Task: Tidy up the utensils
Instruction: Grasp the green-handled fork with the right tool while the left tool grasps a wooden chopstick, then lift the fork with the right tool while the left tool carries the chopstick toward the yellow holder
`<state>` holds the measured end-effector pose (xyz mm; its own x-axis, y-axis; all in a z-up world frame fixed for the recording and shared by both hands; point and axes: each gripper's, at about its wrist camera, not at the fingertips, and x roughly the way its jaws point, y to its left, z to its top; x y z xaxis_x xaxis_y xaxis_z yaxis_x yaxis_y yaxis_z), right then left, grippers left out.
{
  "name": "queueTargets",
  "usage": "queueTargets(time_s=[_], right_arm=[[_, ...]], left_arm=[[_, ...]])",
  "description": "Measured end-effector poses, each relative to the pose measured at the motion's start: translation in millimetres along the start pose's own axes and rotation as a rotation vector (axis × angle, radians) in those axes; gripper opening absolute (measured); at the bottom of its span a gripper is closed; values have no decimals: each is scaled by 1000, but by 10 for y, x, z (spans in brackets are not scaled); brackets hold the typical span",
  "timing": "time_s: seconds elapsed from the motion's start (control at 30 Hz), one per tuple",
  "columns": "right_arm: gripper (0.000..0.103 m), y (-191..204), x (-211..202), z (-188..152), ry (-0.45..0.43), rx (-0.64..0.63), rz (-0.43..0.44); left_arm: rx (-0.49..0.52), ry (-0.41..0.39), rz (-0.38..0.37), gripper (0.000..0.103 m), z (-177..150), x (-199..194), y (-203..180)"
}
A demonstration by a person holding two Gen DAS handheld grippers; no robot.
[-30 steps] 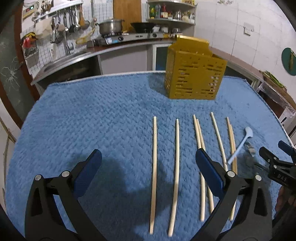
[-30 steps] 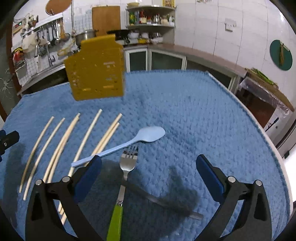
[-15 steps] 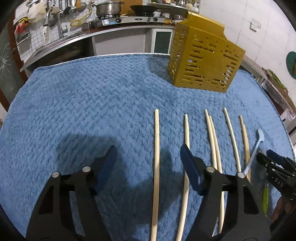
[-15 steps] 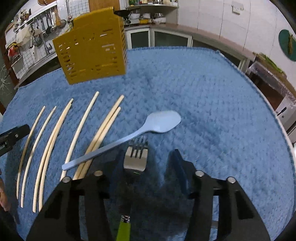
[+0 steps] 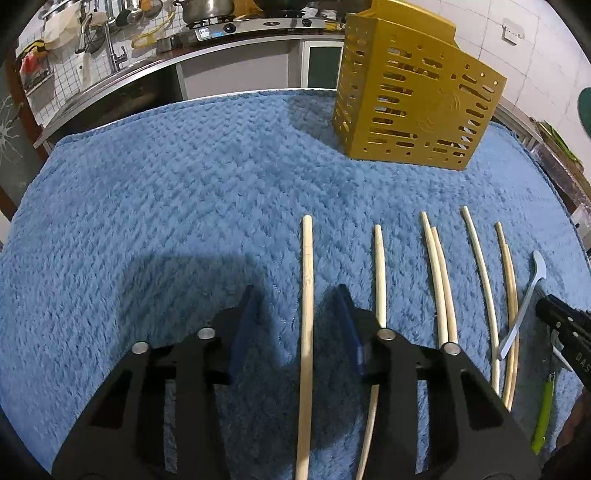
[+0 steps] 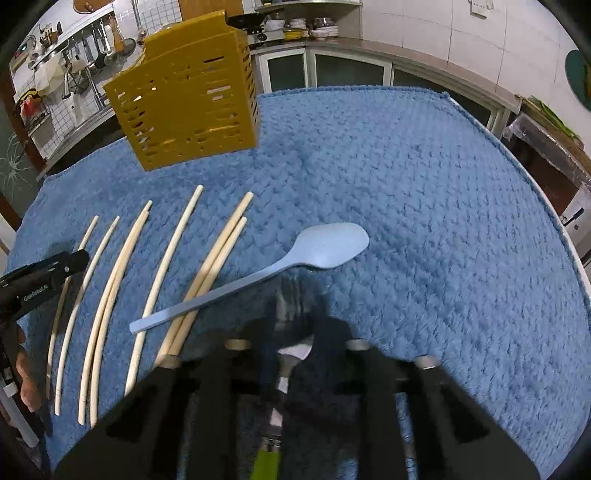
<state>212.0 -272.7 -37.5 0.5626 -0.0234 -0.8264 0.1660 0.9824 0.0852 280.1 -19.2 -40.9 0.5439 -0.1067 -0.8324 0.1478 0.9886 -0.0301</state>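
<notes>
Seven chopsticks (image 5: 439, 280) lie in a row on the blue towel (image 5: 166, 206) over the table. Left tongs (image 5: 299, 314) straddle the leftmost chopstick (image 5: 307, 295), narrowed but not touching it. Right tongs (image 6: 291, 325) are closed on the green-handled fork (image 6: 286, 306), beside the blue spoon (image 6: 295, 258). Beyond stands the yellow holder (image 5: 413, 99).

Home kitchen. Shown by: gas stove (image 5: 236, 27) carrying a steel pot (image 5: 207, 9) on the back counter; sink tap (image 5: 110, 48) beside a tiled wall hung with ladles (image 6: 92, 44); corner shelves of dishes (image 6: 306, 31); glass-fronted base cabinets (image 6: 351, 72); wooden cutting board (image 6: 210, 6).
</notes>
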Motion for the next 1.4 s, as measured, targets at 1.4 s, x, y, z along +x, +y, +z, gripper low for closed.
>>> queueTargets(time_s=[1.4], right_arm=[[2,-146,-900,483,-412,-55,66]], left_arm=[[-64,-415,-224,4,318,-1125,25]])
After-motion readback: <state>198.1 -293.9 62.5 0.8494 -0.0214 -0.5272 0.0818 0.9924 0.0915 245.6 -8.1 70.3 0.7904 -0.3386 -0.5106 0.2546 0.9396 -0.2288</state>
